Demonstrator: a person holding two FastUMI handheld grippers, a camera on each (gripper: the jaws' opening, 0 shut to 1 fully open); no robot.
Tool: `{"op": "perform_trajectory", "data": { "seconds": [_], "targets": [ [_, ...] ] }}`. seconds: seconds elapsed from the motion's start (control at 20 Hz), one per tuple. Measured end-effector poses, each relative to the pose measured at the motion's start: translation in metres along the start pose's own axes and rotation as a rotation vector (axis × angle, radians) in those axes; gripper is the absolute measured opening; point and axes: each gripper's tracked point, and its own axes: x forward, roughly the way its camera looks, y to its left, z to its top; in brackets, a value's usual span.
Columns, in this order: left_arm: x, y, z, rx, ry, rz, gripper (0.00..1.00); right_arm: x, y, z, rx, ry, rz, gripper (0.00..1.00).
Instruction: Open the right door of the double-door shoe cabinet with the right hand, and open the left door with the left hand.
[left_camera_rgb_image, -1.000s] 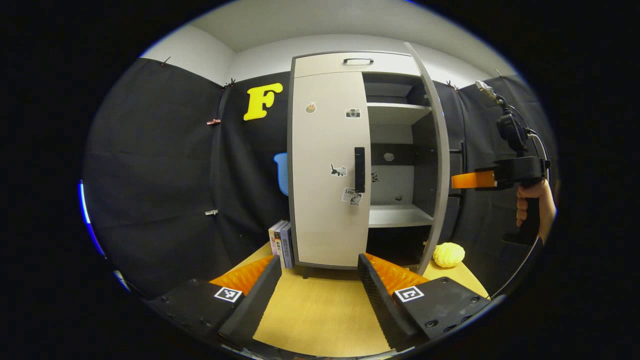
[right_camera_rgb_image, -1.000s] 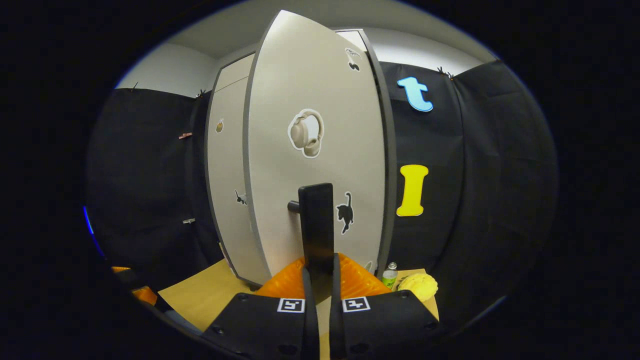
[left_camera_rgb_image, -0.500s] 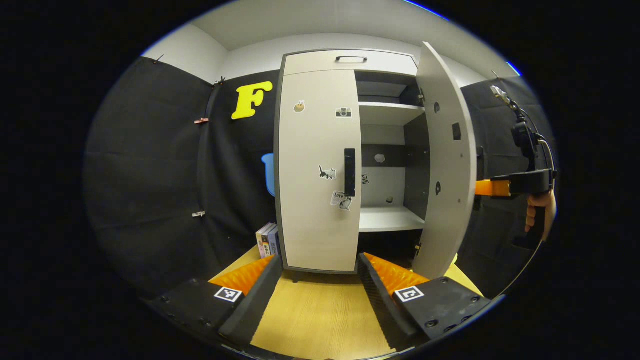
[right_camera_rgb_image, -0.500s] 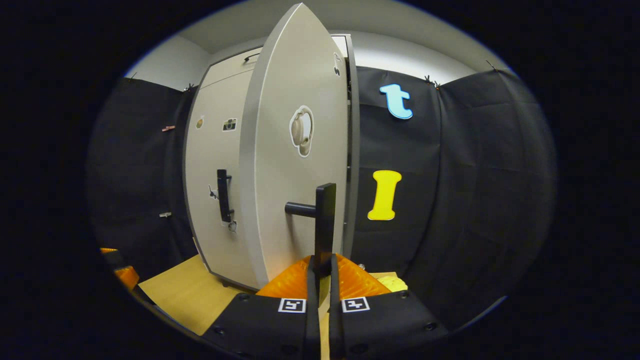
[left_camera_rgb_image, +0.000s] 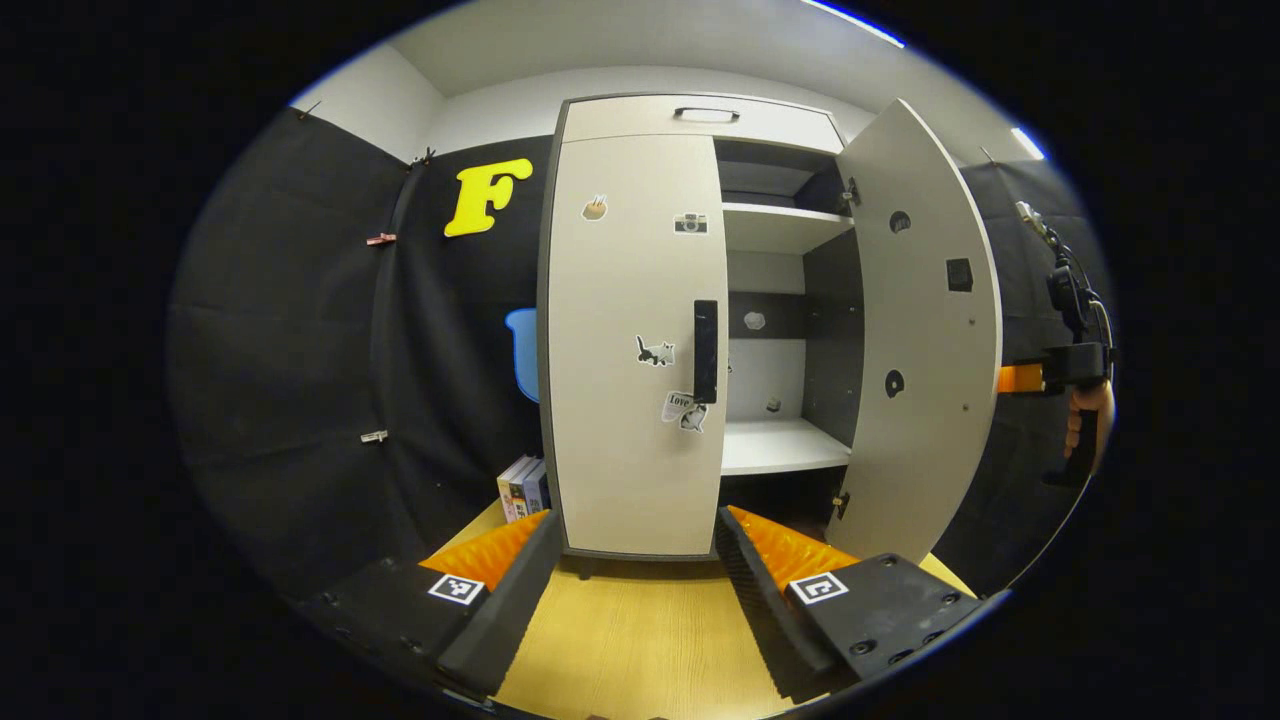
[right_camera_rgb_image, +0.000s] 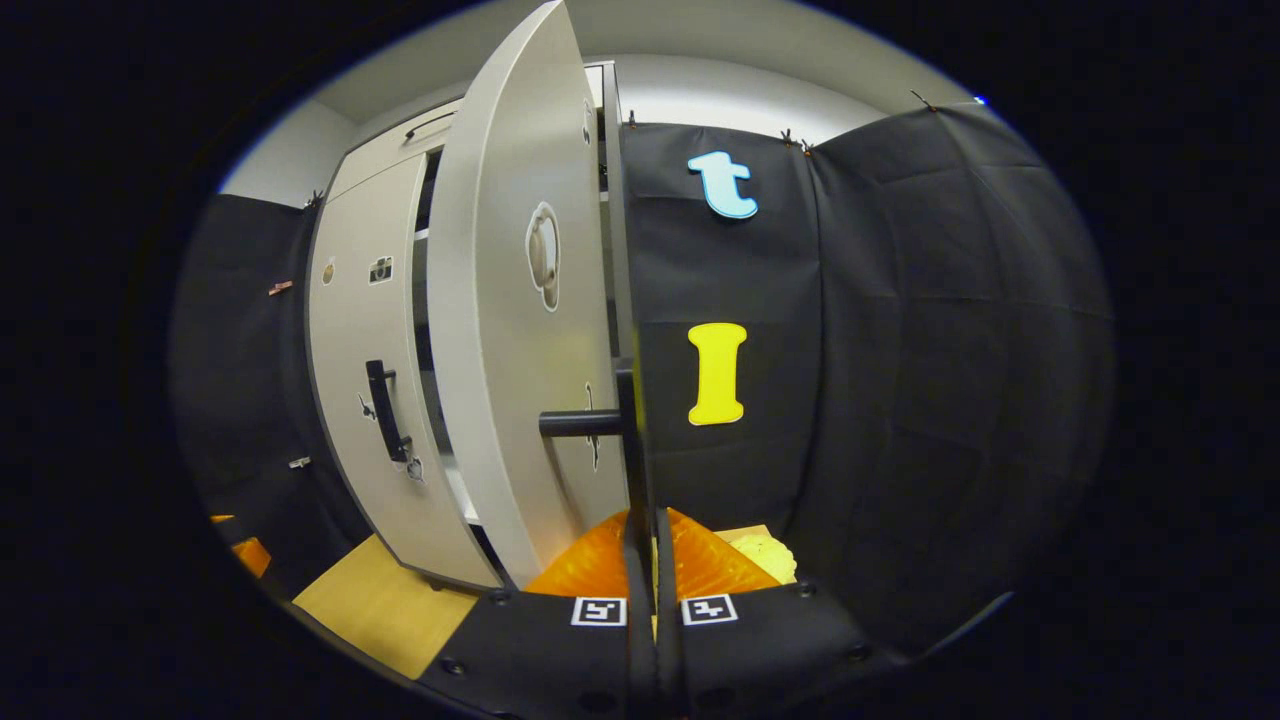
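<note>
Right tongs (right_camera_rgb_image: 645, 560) clamping the black bar handle (right_camera_rgb_image: 632, 440) of the stiff grey right door (right_camera_rgb_image: 500, 330); left tongs (left_camera_rgb_image: 635, 560) gaping, facing the left door's black handle (left_camera_rgb_image: 705, 350) at twelve o'clock.

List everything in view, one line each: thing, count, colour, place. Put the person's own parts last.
shoe cabinet: 1, beige with grey edges, on the table against the back wall
left door: 1, beige, shut
right door: 1, beige, swung wide open
door handles: 2, black, one per door
books: a few, left of the cabinet
yellow object: 1, on the table behind the right door
table: 1, light wood
left gripper: 1, open, facing the left door
right gripper: 1, shut on the right door's handle
hand: 1, holding the right gripper
</note>
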Motion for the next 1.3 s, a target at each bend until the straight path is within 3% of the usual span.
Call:
{"op": "perform_trajectory", "data": {
  "seconds": [0.35,0.55,0.7,0.75,0.8,0.85,1.0,1.3],
  "targets": [
    [0.005,0.009,0.002,0.005,-0.001,-0.006,0.95,-0.025,-0.006,-0.009,-0.024,-0.011,-0.012,0.07],
    [0.015,0.006,0.001,0.033,0.003,-0.021,0.95,-0.04,-0.019,-0.034,-0.083,0.046,-0.029,0.11],
    [0.034,0.003,0.01,0.056,-0.015,-0.034,0.95,-0.057,-0.022,-0.048,-0.06,0.084,-0.052,0.15],
    [0.043,0.003,0.015,0.063,-0.026,-0.034,0.95,-0.064,-0.026,-0.052,-0.059,0.082,-0.076,0.24],
    [0.053,0.001,0.018,0.067,-0.032,-0.038,0.95,-0.072,-0.028,-0.054,-0.066,0.072,-0.096,0.43],
    [0.064,-0.002,0.024,0.065,-0.044,-0.049,0.95,-0.079,-0.027,-0.057,-0.072,0.064,-0.103,0.51],
    [0.095,-0.014,0.041,0.03,-0.077,-0.094,0.95,-0.094,-0.02,-0.065,-0.103,0.027,-0.116,0.98],
    [0.165,-0.027,0.074,-0.008,-0.102,-0.173,0.95,-0.121,0.031,-0.057,-0.1,-0.066,-0.128,0.99]
  ]
}}
